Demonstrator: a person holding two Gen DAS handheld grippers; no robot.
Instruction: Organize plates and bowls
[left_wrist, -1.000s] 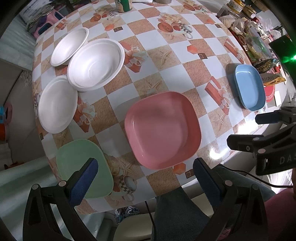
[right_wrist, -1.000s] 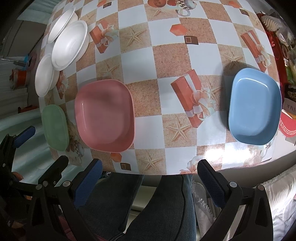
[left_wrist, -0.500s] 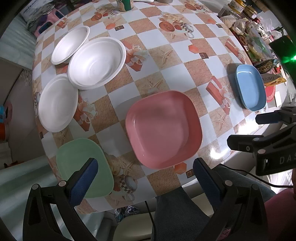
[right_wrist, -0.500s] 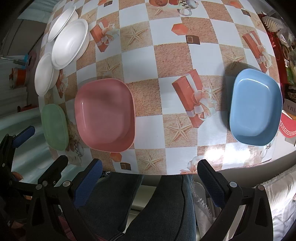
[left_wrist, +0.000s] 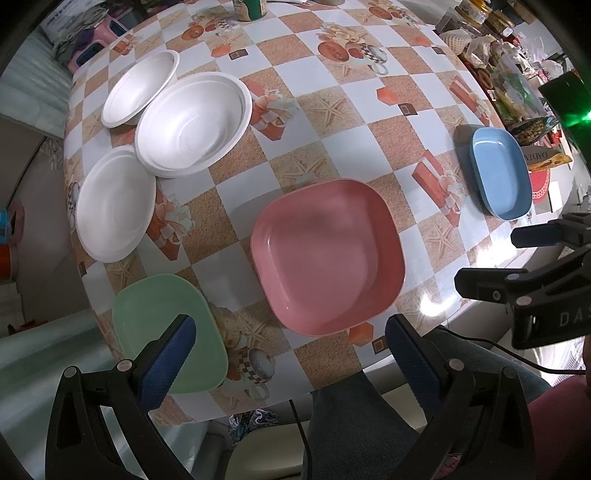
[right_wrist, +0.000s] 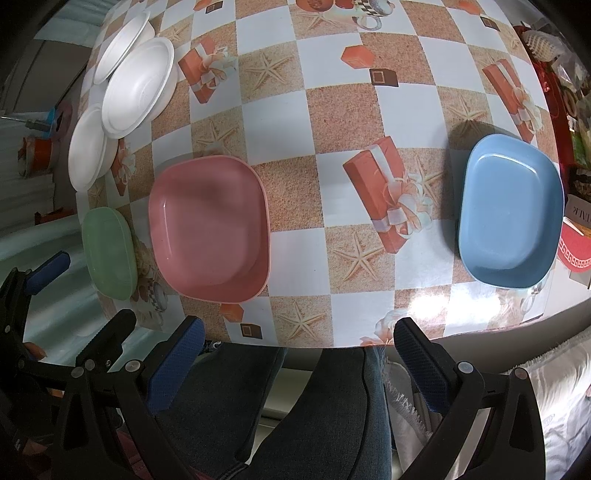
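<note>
A pink square plate (left_wrist: 327, 254) (right_wrist: 208, 227) lies near the table's front edge. To its left sits a green plate (left_wrist: 162, 325) (right_wrist: 107, 251); far right lies a blue plate (left_wrist: 500, 173) (right_wrist: 511, 210). Three white foam bowls (left_wrist: 192, 123) (right_wrist: 138, 86) cluster at the back left. My left gripper (left_wrist: 291, 343) hovers open above the front edge, between the green and pink plates. My right gripper (right_wrist: 299, 345) is open over the front edge, holding nothing.
The table (left_wrist: 321, 122) wears a checkered cloth with starfish and gift prints. A can (left_wrist: 251, 9) stands at the back. Jars and packets (left_wrist: 517, 85) crowd the right side. A person's legs in dark trousers (right_wrist: 295, 410) are below the table edge.
Both views have shifted only slightly; the plates sit a touch closer in the left wrist view. Nothing was taken hold of or moved.
</note>
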